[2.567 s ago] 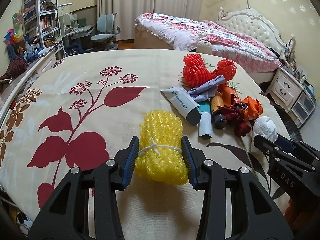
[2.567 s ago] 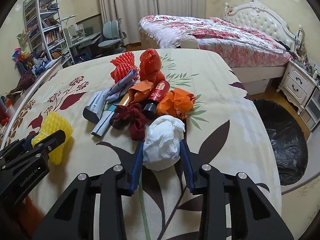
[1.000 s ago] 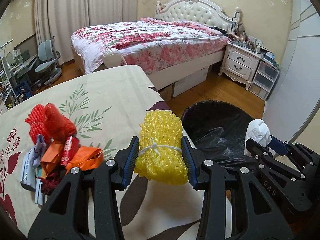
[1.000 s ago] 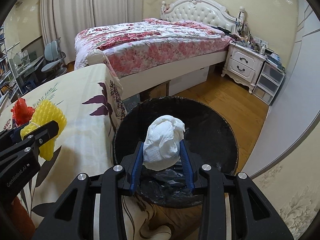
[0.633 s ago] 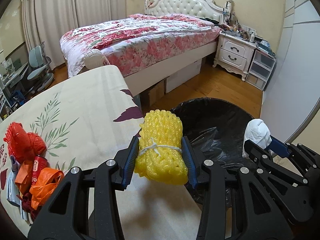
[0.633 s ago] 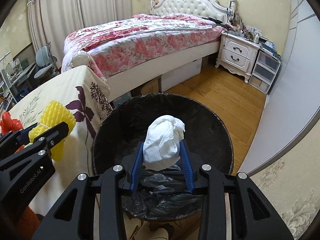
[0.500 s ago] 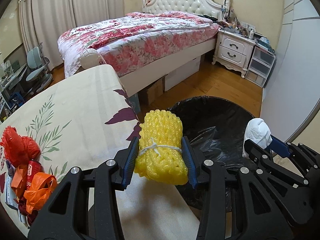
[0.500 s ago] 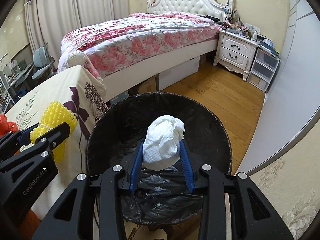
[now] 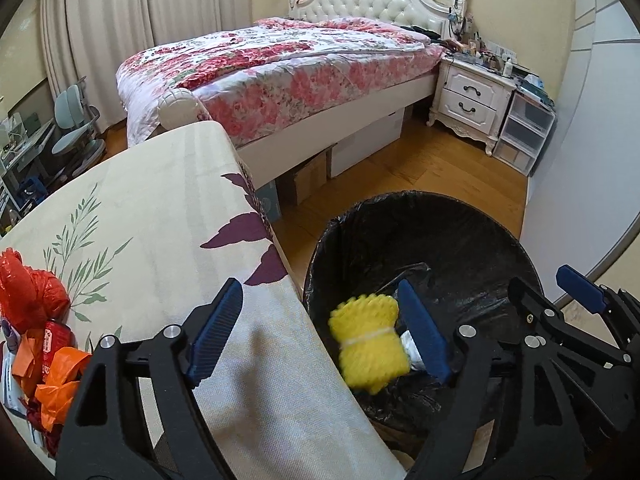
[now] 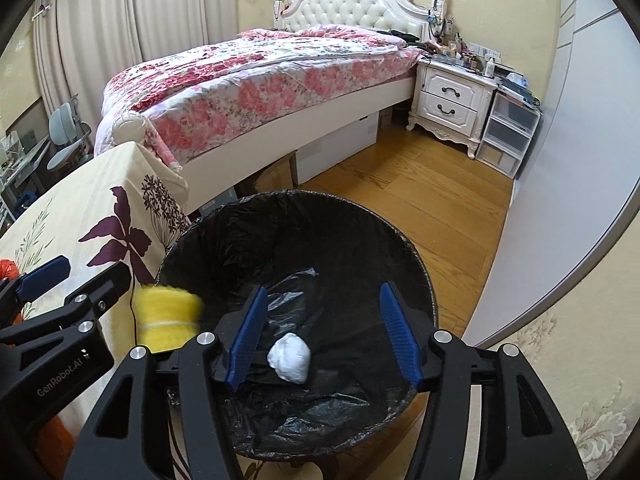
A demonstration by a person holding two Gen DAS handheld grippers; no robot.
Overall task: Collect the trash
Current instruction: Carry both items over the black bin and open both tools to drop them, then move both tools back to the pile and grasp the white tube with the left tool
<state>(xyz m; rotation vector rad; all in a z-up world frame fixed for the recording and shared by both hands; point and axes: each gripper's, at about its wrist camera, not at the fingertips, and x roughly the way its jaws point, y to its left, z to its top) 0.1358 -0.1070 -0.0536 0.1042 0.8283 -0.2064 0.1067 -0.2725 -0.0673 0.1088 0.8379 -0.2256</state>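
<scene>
Over the black-lined trash bin (image 10: 416, 276), beside the table corner: both grippers spread wide, nothing between the pads.

Left gripper (image 9: 320, 332) straddled the cloth-covered table (image 9: 160, 216) edge and the bin rim; right gripper (image 10: 322, 334) centred above the bin mouth.

Yellow foam net (image 9: 370, 346), blurred, seen loose at the near-left rim of the bin, free of both left fingers (image 9: 218, 330). In the right view the same net (image 10: 168, 318) just inside the rim, next to the table's hanging cloth.

White paper wad (image 10: 289, 357) lay on the liner at the bin bottom, apart from the net.

Bin rim touching or nearly touching the table edge on its left; open wood floor (image 10: 420, 196) beyond it toward the bed (image 10: 256, 76) and nightstand (image 10: 452, 100). Wall panel close on the right.

Counted: two pieces in or at the bin. A heap of red and orange litter (image 9: 36, 328) at the table's left edge, pieces overlapping, count unclear.
</scene>
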